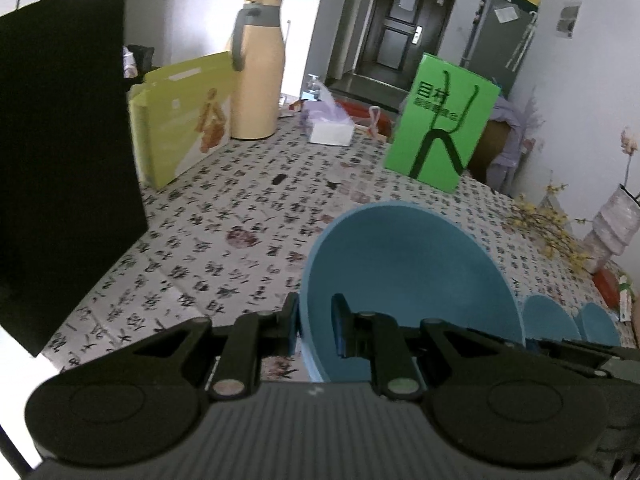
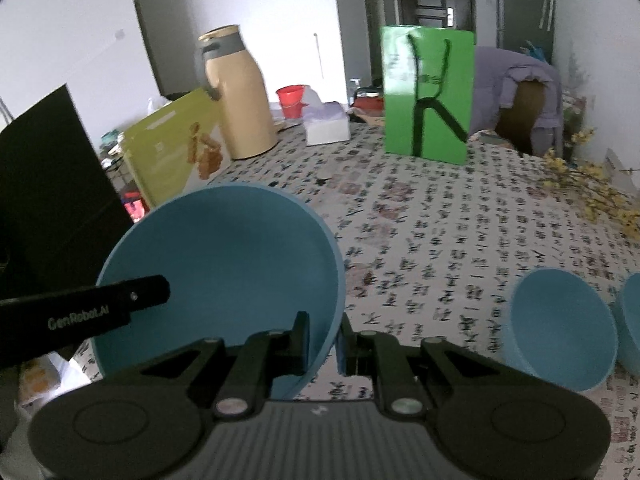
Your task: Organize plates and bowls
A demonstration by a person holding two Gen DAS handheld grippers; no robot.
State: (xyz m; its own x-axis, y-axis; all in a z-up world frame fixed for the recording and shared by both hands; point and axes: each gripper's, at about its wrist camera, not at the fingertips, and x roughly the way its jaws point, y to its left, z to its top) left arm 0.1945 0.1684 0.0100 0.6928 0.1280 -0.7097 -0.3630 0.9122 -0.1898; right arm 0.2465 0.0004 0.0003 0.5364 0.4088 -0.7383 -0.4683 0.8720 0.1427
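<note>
A large blue bowl (image 1: 408,268) hangs tilted above the patterned tablecloth, held from both sides. My left gripper (image 1: 315,316) is shut on its left rim, one finger outside the wall and one inside. In the right wrist view the same large blue bowl (image 2: 224,264) fills the left half, with my right gripper (image 2: 322,336) shut on its right rim. The black casing of the left tool (image 2: 100,308) reaches across the bowl's far side. Two smaller blue bowls (image 2: 560,328) (image 2: 632,320) stand on the table to the right; these smaller bowls (image 1: 550,316) also show low right in the left wrist view.
At the table's back stand a beige thermos jug (image 1: 256,68), a yellow-green box (image 1: 180,120), a tissue box (image 1: 330,128) and a green paper bag (image 1: 440,120). A tall black panel (image 1: 60,160) rises on the left. Yellow flower sprigs (image 2: 592,188) lie at the right.
</note>
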